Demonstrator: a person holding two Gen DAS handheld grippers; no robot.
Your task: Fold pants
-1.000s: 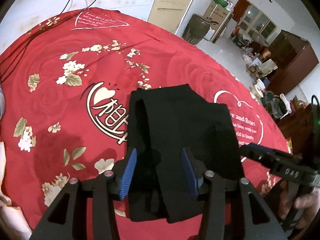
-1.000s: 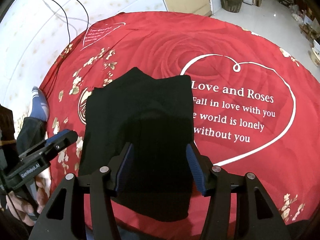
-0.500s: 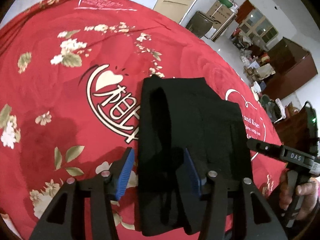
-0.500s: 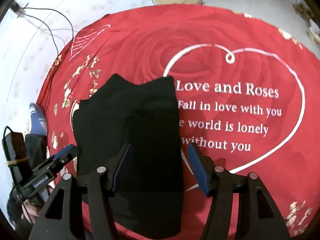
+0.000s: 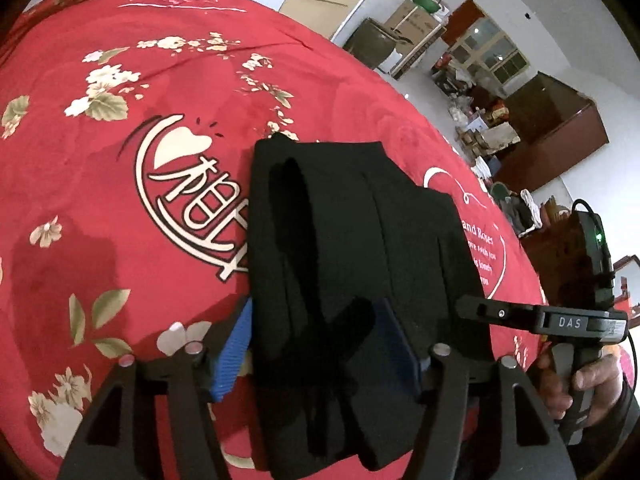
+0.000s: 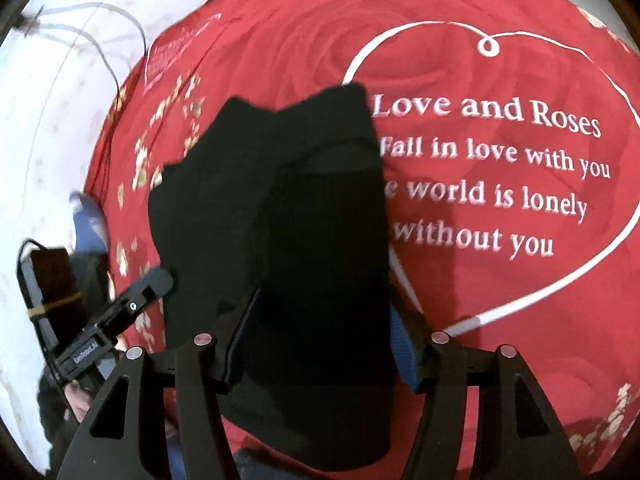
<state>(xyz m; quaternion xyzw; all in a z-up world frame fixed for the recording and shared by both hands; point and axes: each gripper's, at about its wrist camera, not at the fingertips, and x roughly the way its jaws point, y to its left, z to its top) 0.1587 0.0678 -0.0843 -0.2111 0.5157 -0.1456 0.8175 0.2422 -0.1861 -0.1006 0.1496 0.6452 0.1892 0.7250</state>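
Observation:
The black pants lie folded into a thick pad on the red bedspread. My left gripper straddles their near end; its jaws are opening, and the blue pads stand off the cloth on either side. In the right wrist view the same pants run away from my right gripper, which is open over their near end, one pad above the cloth and the other just past its right edge. Each gripper shows in the other's view: the right one with a hand, and the left one.
The bedspread carries a heart with white lettering right of the pants and a round logo to their left. A blue-grey shoe and cables lie off the bed's left edge. A dark jar and a brown cabinet stand beyond.
Both grippers have come down closer to the bed and tipped further downward. The left jaws have spread wider around the pants' near end. The pants now lie flatter.

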